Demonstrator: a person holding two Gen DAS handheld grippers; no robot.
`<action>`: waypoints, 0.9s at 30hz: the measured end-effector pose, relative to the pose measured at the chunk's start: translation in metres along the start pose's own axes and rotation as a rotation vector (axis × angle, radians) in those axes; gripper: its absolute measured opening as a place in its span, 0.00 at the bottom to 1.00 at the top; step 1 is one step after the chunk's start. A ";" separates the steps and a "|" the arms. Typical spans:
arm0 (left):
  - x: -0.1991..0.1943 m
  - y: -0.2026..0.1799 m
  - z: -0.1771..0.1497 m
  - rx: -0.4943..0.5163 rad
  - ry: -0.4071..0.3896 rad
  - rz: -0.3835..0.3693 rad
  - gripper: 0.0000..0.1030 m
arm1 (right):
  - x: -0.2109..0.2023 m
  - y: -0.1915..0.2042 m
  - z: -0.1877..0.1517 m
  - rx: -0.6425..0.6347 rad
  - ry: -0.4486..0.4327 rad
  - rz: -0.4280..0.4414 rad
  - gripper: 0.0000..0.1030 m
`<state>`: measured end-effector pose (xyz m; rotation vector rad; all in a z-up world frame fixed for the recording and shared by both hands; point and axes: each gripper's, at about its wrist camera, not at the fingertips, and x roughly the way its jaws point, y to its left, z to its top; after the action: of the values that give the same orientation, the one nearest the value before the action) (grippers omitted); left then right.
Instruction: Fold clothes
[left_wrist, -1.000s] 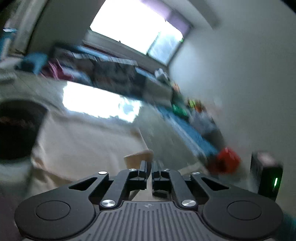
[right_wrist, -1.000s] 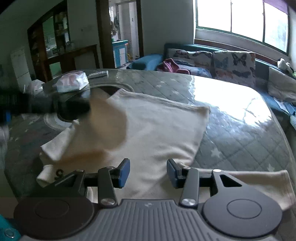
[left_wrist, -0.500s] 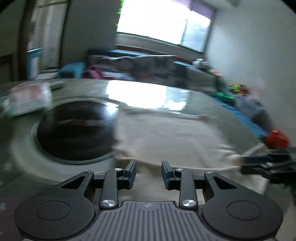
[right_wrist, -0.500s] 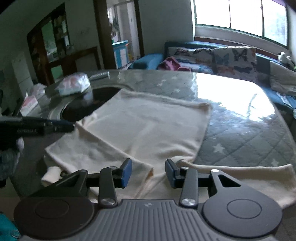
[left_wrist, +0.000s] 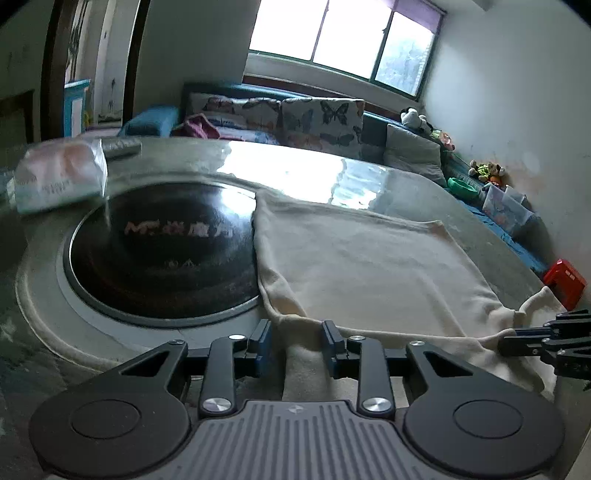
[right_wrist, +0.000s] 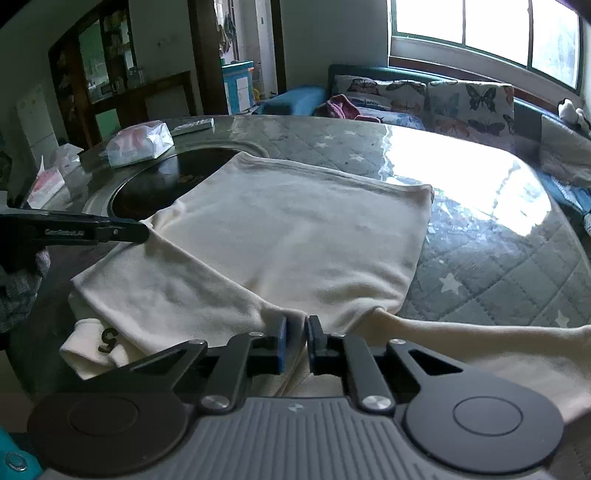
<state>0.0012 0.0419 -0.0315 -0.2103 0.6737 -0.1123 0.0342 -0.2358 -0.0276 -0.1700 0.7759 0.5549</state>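
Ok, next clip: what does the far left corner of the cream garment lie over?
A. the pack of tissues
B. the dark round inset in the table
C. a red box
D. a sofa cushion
B: in the left wrist view the cream garment has its far left edge overlapping the rim of the dark round inset; the tissue pack sits apart.

Glossy quilted table under a cream garment, tissue pack, dark round inset.
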 end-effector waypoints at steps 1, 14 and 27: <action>-0.001 0.002 0.000 -0.010 -0.009 -0.004 0.14 | -0.001 0.000 0.001 -0.002 -0.004 -0.005 0.07; -0.008 0.008 -0.001 -0.083 -0.047 0.034 0.15 | -0.001 0.004 0.004 -0.035 -0.050 -0.061 0.10; -0.022 -0.029 0.008 0.041 -0.051 -0.018 0.16 | -0.040 -0.013 -0.022 0.039 -0.066 -0.086 0.11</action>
<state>-0.0117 0.0183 -0.0056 -0.1798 0.6183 -0.1378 0.0041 -0.2709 -0.0160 -0.1474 0.7118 0.4612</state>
